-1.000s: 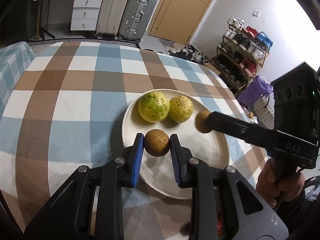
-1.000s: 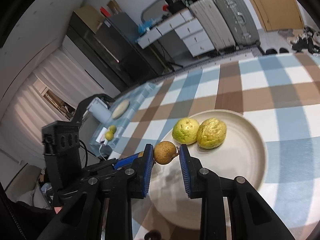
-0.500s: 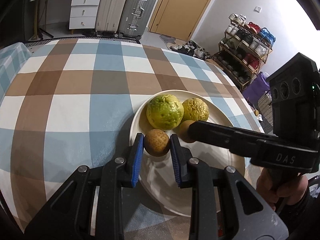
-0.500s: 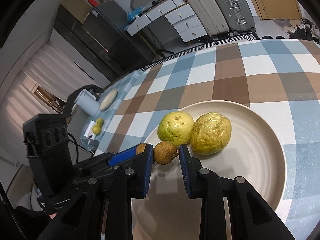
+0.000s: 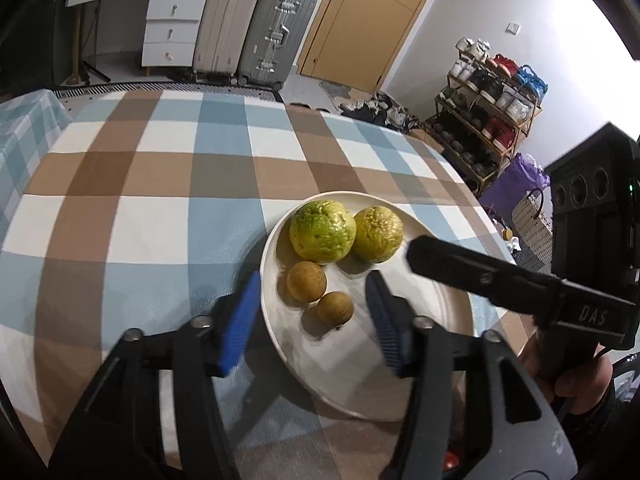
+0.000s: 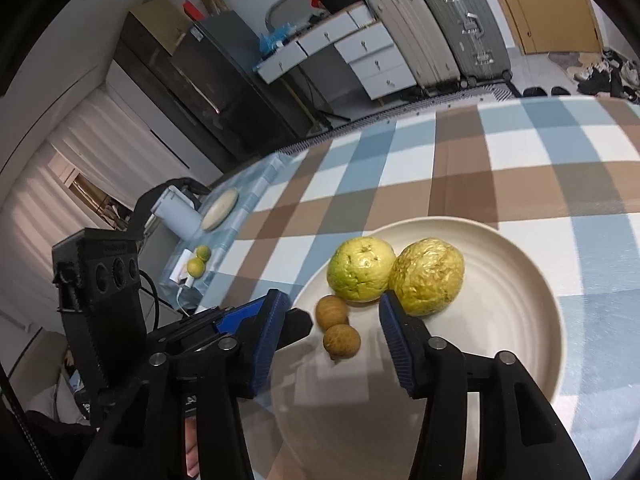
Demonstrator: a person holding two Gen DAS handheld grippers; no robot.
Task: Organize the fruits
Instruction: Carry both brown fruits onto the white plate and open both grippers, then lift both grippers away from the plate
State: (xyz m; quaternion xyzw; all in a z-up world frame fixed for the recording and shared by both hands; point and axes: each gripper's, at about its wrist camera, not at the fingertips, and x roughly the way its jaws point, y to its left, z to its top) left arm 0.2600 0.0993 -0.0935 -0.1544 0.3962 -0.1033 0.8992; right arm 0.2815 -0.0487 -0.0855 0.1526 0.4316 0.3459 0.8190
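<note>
A white plate point(image 5: 440, 320) point(image 6: 520, 300) on the checked tablecloth holds a green guava point(image 5: 322, 231) point(image 6: 361, 269), a yellow wrinkled fruit point(image 5: 378, 233) point(image 6: 427, 276) and two small brown round fruits, one point(image 5: 306, 281) point(image 6: 331, 310) beside the other point(image 5: 335, 308) point(image 6: 342, 341). My left gripper point(image 5: 312, 320) is open and empty, its jaws either side of the two brown fruits. My right gripper point(image 6: 332, 344) is open and empty, just above the brown fruits. The right gripper's finger point(image 5: 480, 276) crosses the left wrist view.
The checked table point(image 5: 160, 200) stretches away to the left and back. Two small green fruits point(image 6: 199, 260) and a white device point(image 6: 176, 216) sit on a side surface at the left. Suitcases point(image 5: 256, 28), drawers and a shoe rack point(image 5: 488, 92) stand beyond.
Both grippers have opened and let go of their brown fruits, which now lie side by side on the plate. Both grippers have drawn back slightly.
</note>
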